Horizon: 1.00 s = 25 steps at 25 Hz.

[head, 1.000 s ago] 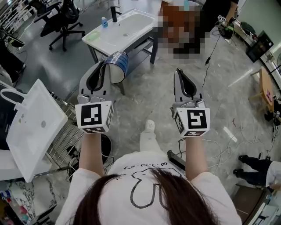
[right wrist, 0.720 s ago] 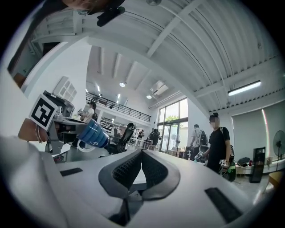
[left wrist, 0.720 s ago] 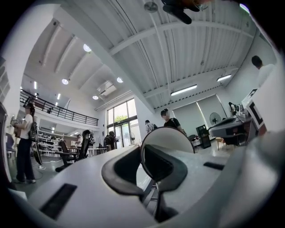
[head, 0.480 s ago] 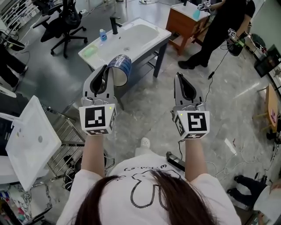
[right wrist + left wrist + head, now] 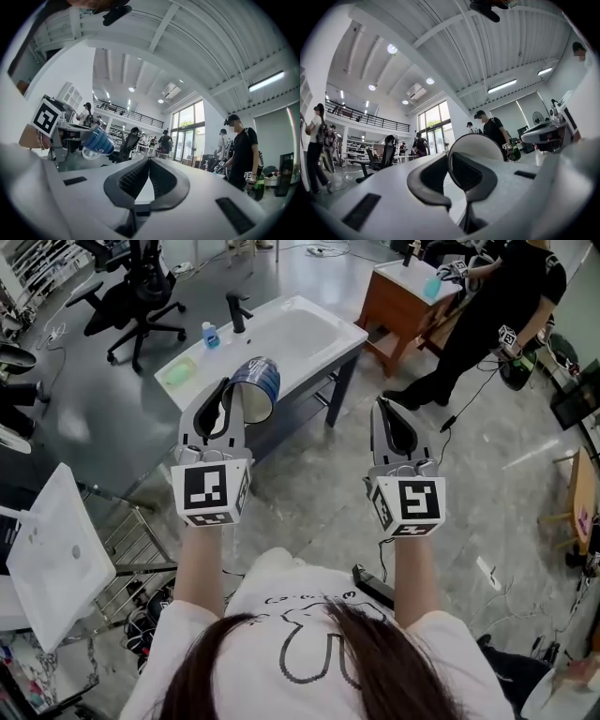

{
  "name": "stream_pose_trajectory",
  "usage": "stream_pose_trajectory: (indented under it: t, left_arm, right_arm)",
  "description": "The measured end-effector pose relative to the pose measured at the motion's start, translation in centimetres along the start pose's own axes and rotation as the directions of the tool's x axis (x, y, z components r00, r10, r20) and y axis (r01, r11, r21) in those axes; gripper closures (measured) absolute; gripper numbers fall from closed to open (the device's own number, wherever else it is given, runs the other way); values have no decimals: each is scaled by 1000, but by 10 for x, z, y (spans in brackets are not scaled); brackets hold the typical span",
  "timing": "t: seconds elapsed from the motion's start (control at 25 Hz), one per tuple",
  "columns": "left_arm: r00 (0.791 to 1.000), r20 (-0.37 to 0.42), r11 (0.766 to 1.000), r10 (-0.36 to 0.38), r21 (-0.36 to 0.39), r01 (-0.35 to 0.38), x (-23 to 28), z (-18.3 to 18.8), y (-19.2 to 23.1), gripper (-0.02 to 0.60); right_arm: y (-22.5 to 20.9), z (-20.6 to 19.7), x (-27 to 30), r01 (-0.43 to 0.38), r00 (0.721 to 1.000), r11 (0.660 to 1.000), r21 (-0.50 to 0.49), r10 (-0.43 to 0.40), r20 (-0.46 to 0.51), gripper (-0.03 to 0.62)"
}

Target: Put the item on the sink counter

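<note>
Pinching the blue cup (image 5: 258, 381) by its rim, the left hand-held gripper (image 5: 223, 397) holds it ahead.

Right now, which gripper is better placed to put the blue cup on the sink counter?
Left. The left gripper grips the blue cup and is nearer the sink counter; the right gripper is shut and empty.

"How much of the blue-and-white striped cup (image 5: 258, 381) shows?"

"In the head view its near side sits behind the jaws of the left gripper (image 5: 225, 395). The left gripper view gives only its white rim."

"And the pale green object (image 5: 178, 371) on the white sink counter (image 5: 349, 332)?"

"Too small to tell what it is. The white flat board (image 5: 56, 559) runs off the left edge, and the top edge cuts off the black-clad person (image 5: 487, 296) at the head."
</note>
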State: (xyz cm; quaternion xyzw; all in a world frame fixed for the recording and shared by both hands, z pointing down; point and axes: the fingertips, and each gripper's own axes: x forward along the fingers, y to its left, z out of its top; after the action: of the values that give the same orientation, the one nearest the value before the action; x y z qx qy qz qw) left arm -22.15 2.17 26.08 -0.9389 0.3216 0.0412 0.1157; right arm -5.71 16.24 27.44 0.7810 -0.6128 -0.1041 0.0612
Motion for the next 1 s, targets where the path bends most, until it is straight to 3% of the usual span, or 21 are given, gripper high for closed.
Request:
stream_pose_trajectory:
  t: [0.48,1.0]
  left_arm:
    - [1000,-26,1000,7,3,-7,115,-32,25,540]
    - [996,-87,999,16,-27,-18,292,-81,72,540]
  right_arm:
    - [-51,-24,101,5,1000,1000,-8,-5,6,566]
    - [-110,-61,279,-40,998,999,-15,40,-41,566]
